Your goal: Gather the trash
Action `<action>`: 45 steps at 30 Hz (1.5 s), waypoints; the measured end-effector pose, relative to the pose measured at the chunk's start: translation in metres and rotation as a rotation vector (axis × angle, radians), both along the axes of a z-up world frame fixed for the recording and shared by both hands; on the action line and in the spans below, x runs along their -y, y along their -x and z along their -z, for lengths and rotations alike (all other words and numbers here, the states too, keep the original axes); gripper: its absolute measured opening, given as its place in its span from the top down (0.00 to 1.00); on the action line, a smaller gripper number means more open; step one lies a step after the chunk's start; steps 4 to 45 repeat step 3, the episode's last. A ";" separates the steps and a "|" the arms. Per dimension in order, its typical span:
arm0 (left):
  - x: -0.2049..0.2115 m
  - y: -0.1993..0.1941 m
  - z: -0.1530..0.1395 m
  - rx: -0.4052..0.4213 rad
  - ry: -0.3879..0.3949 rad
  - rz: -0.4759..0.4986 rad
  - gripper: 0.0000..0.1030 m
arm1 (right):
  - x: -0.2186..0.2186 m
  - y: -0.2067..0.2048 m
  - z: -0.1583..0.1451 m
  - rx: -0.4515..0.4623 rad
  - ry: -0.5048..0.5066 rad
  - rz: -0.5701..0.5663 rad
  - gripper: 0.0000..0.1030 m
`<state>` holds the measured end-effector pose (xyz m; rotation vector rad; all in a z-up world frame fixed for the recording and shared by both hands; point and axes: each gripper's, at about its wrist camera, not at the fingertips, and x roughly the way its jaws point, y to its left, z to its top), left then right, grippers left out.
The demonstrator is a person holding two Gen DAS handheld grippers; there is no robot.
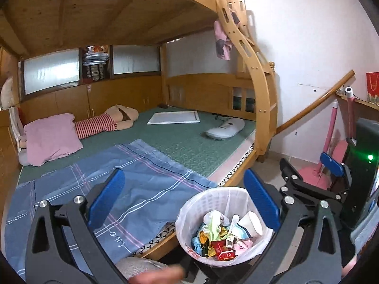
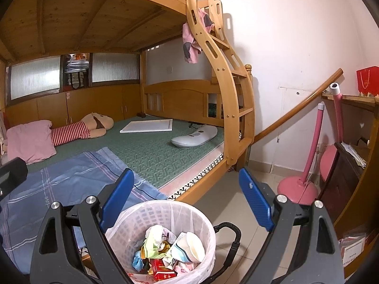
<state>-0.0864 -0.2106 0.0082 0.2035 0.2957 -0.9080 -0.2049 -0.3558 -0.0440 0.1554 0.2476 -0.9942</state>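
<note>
A white lattice waste bin (image 1: pixel 213 194) lined with a plastic bag stands on the floor by the bed's edge. It holds a paper cup (image 1: pixel 252 222), a red cigarette box (image 1: pixel 223 250) and crumpled wrappers. My left gripper (image 1: pixel 183 175) hovers over the bin, open, with nothing between its blue pads. To its right is my right gripper (image 1: pixel 310 165). In the right wrist view the right gripper (image 2: pixel 187 174) is open and empty above the same bin (image 2: pixel 154 210), with the cup (image 2: pixel 193 246) and the red box (image 2: pixel 163 272) inside.
A wooden bunk bed with a curved ladder (image 2: pixel 227 94) fills the left. On the green mat (image 2: pixel 151 151) lie a blue checked sheet (image 2: pixel 71 184), pink pillow (image 2: pixel 30 142), plush toy (image 2: pixel 90 125), white board (image 2: pixel 146 126) and white device (image 2: pixel 194 137). A pink lamp stand (image 2: pixel 298 189) is on the tiled floor.
</note>
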 end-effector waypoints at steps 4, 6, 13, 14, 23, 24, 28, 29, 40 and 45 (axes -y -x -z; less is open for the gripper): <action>-0.001 -0.004 0.003 -0.011 -0.011 -0.018 0.03 | 0.000 -0.001 0.000 -0.001 -0.005 -0.002 0.14; -0.001 -0.004 0.003 -0.011 -0.011 -0.018 0.03 | 0.000 -0.001 0.000 -0.001 -0.005 -0.002 0.14; -0.001 -0.004 0.003 -0.011 -0.011 -0.018 0.03 | 0.000 -0.001 0.000 -0.001 -0.005 -0.002 0.14; -0.001 -0.004 0.003 -0.011 -0.011 -0.018 0.03 | 0.000 -0.001 0.000 -0.001 -0.005 -0.002 0.14; -0.001 -0.004 0.003 -0.011 -0.011 -0.018 0.03 | 0.000 -0.001 0.000 -0.001 -0.005 -0.002 0.14; -0.001 -0.004 0.003 -0.011 -0.011 -0.018 0.03 | 0.000 -0.001 0.000 -0.001 -0.005 -0.002 0.14; -0.001 -0.004 0.003 -0.011 -0.011 -0.018 0.03 | 0.000 -0.001 0.000 -0.001 -0.005 -0.002 0.14; -0.001 -0.004 0.003 -0.011 -0.011 -0.018 0.03 | 0.000 -0.001 0.000 -0.001 -0.005 -0.002 0.14; -0.001 -0.004 0.003 -0.011 -0.011 -0.018 0.03 | 0.000 -0.001 0.000 -0.001 -0.005 -0.002 0.14; -0.001 -0.004 0.003 -0.011 -0.011 -0.018 0.03 | 0.000 -0.001 0.000 -0.001 -0.005 -0.002 0.14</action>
